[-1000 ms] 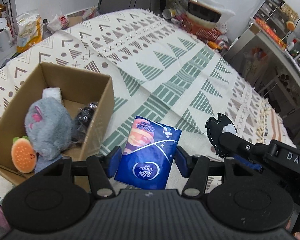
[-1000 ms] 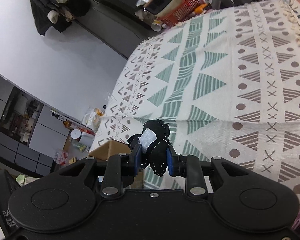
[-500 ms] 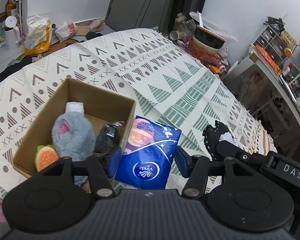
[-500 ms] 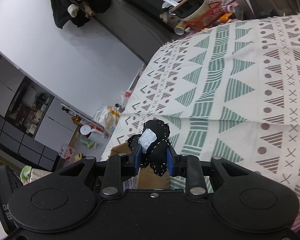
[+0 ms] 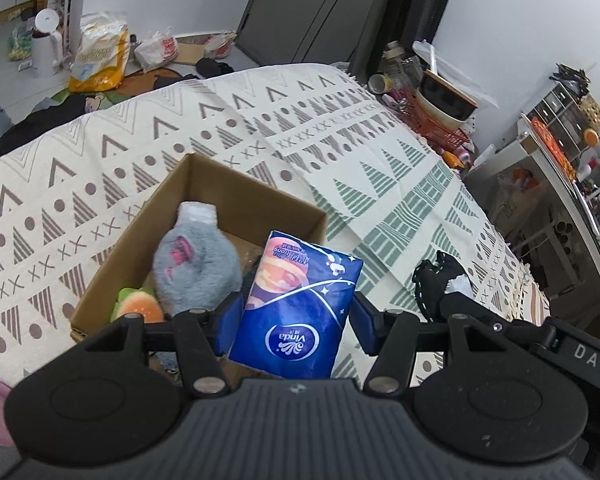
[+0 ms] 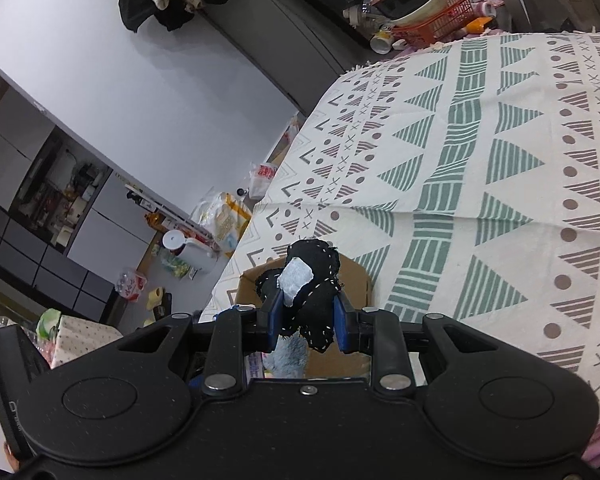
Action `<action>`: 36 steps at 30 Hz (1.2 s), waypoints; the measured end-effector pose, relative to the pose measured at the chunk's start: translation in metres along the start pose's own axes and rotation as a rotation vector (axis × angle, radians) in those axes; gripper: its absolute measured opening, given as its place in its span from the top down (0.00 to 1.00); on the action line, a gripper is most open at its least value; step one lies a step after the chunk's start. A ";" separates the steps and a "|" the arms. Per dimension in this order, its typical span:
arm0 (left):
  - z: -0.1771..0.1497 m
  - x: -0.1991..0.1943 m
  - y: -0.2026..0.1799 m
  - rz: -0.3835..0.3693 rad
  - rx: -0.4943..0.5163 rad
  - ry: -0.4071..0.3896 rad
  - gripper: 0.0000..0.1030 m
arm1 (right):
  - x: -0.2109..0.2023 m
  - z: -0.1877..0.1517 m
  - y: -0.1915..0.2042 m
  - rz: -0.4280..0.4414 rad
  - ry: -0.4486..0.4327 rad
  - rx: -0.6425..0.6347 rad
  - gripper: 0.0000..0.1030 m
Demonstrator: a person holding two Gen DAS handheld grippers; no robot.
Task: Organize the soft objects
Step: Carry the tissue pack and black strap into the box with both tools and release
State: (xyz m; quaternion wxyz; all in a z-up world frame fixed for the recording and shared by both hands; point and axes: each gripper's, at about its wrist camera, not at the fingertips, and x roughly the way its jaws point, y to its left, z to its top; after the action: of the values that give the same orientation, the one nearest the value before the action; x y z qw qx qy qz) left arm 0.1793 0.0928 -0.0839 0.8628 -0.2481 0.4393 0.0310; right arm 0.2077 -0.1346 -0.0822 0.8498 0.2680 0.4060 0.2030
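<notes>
My left gripper point(image 5: 296, 320) is shut on a blue tissue pack point(image 5: 298, 304), held in the air over the near right corner of an open cardboard box point(image 5: 204, 188). Inside the box lie a grey plush toy point(image 5: 196, 268) and an orange burger-shaped toy point(image 5: 138, 306). My right gripper point(image 6: 306, 316) is shut on a black stitched cloth toy point(image 6: 312, 280) with a white tag, raised above the same cardboard box point(image 6: 356, 280). In the left wrist view that black toy point(image 5: 440, 284) shows at the right, just beyond the pack.
The box rests on a bed covered by a patterned cream, green and brown blanket point(image 5: 380, 168). A red basket with a bowl point(image 5: 444, 108) stands past the far end of the bed. Bags and a white kettle point(image 5: 46, 48) litter the floor at left.
Both grippers have risen and swung toward the box with their loads; the box now sits more centred in the left wrist view and appears below the black toy in the right wrist view.
</notes>
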 end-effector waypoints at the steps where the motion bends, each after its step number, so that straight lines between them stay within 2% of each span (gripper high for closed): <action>1: 0.000 0.001 0.003 -0.001 -0.004 0.004 0.45 | 0.001 -0.001 0.002 -0.002 0.002 -0.003 0.74; 25: -0.003 0.035 0.049 -0.039 -0.133 0.123 0.45 | 0.035 -0.012 0.035 -0.058 0.059 -0.047 0.74; 32: -0.005 0.037 0.057 -0.025 -0.157 0.168 0.37 | 0.047 -0.020 0.042 -0.064 0.081 -0.048 0.73; 36: 0.000 0.027 0.063 0.016 -0.151 0.133 0.32 | 0.053 -0.026 0.044 -0.065 0.095 -0.044 0.71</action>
State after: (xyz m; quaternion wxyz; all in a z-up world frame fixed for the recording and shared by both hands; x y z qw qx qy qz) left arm 0.1785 0.1432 -0.1304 0.8103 -0.3103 0.4942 0.0542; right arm 0.2129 -0.0632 -0.0994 0.8415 0.2260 0.4497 0.1965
